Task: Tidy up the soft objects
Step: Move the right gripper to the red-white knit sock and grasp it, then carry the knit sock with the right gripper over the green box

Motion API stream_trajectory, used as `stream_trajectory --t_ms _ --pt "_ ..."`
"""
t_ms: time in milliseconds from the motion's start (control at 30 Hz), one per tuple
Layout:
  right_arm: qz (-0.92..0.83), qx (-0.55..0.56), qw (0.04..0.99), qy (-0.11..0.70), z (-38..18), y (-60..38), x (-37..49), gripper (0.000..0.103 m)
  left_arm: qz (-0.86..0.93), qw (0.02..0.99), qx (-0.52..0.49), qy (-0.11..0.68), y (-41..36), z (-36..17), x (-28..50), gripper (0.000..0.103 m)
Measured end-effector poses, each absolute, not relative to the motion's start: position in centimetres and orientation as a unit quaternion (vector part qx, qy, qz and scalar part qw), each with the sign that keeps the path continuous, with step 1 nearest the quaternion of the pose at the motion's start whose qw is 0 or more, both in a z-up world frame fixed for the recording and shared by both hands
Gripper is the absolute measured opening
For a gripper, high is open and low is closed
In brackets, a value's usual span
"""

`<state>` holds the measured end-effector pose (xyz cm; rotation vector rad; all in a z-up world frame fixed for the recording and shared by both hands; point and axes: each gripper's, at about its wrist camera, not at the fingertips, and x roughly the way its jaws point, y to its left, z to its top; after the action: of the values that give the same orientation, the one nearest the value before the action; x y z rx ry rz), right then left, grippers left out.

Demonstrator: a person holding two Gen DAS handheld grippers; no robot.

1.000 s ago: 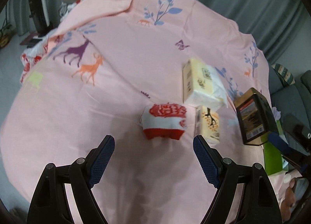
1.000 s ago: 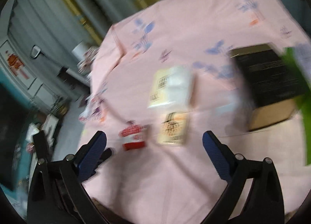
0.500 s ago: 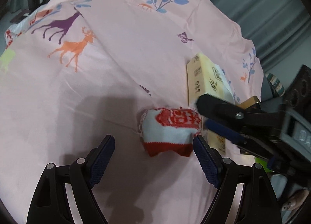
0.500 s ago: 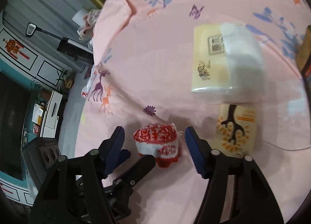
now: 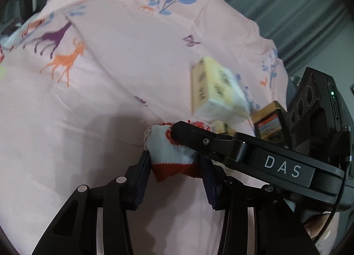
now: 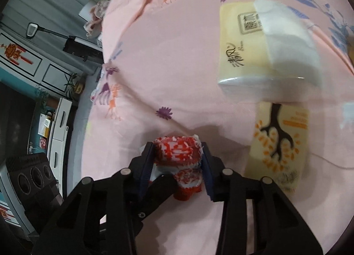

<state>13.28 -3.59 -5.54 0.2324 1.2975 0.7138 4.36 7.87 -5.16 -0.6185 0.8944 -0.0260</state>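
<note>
Left wrist: both hand-held grippers, left (image 5: 174, 167) and right (image 6: 177, 166), just closed, clamped on sock (image 5: 171, 153) (we'd lift together, evenly).

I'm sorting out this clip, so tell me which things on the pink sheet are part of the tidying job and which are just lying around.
In the job:
- small red-and-white cloth pouch, gripped by both tools
- left tool
- right tool

Lying about:
- large yellow tissue pack
- small yellow tissue packet with tree print
- dark box
- pink printed sheet
</note>
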Motion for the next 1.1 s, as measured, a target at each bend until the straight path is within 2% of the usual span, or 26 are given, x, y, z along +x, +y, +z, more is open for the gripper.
stream_trajectory --t_ms 433,1100 --pt "0.324 0.145 0.782 0.512 1.5 -10.2 7.7 0.04 -0.057 0.894 -0.223 0.383 2.1 1.7 -0.2 0.045" --pt "0.26 0.18 0.843 0.434 6.3 -19.6 3.2 0.042 -0.146 0.909 -0.153 0.36 -6.9 6.0 -1.7 0.045"
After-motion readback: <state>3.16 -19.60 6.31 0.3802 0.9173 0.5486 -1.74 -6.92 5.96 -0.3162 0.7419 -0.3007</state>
